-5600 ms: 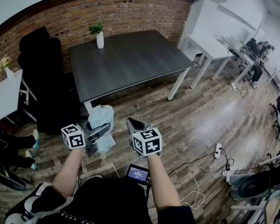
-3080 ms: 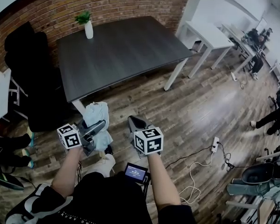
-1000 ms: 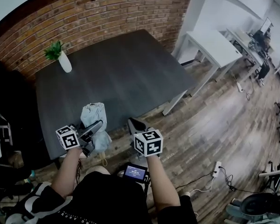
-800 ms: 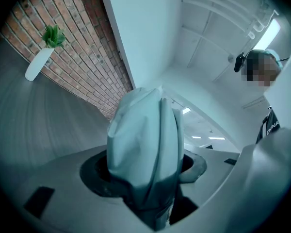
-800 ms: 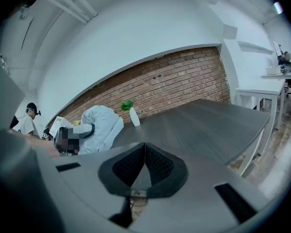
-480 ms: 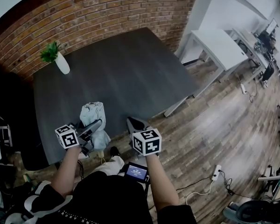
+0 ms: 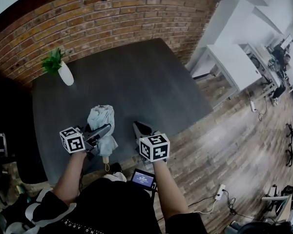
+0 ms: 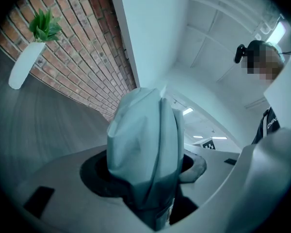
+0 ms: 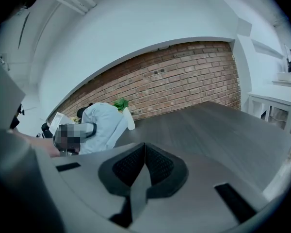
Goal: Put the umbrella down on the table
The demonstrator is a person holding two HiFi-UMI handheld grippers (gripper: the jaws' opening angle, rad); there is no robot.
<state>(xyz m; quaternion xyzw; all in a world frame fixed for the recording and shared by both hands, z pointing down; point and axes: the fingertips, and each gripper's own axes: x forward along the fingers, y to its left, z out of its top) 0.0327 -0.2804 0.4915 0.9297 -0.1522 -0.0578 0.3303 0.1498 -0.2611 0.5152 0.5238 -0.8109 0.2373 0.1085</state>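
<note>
- Dark grey table (image 7: 151, 82) fills the space ahead of you, backed by a red brick wall (image 7: 102, 13).
- Your left gripper (image 7: 103, 130) has its jaws partway apart and clamped on a folded pale blue-grey umbrella (image 7: 101, 118).
- You hold the umbrella crosswise in those jaws. Its bunched canopy sticks out past them, and its handle end (image 7: 106, 161) hangs on your side.
- From the head view, the umbrella sits over the table's near edge, in the gripper.
- Your right gripper (image 9: 144, 152) has its jaws pressed together with nothing between them, just beside the left one.
- Farther off, a white vase with a green plant (image 7: 65, 74) stands at the table's far left corner.
- Beyond the table's right side you see a white table (image 7: 229, 62) on the wood floor (image 7: 224, 145).
</note>
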